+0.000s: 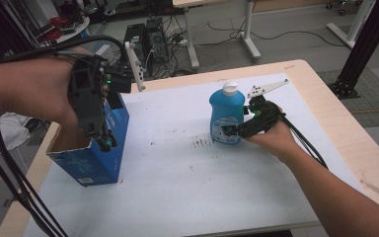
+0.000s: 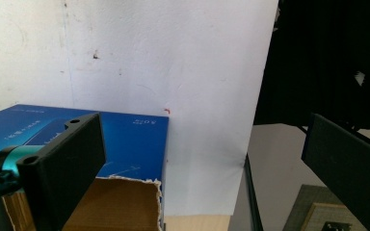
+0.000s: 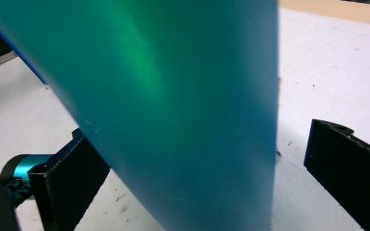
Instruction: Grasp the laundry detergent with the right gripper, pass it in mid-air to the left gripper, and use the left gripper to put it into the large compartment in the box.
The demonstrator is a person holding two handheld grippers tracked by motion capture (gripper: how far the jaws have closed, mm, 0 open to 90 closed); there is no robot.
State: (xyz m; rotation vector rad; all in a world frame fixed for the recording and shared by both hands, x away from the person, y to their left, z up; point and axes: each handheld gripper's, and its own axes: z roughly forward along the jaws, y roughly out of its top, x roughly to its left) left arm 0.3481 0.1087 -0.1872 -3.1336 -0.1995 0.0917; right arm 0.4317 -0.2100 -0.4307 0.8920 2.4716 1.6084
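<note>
On table's right, right gripper (image 1: 228, 131) w/ jaws spread round blue bottle (image 1: 226, 116), not clamped. Left gripper (image 1: 104, 143), jaws apart, at blue box (image 1: 101, 160) rim.

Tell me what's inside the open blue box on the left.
The blue box shows bare brown cardboard at its torn open top, seen past the left gripper. Anything deeper is hidden by the hand and walls.
</note>
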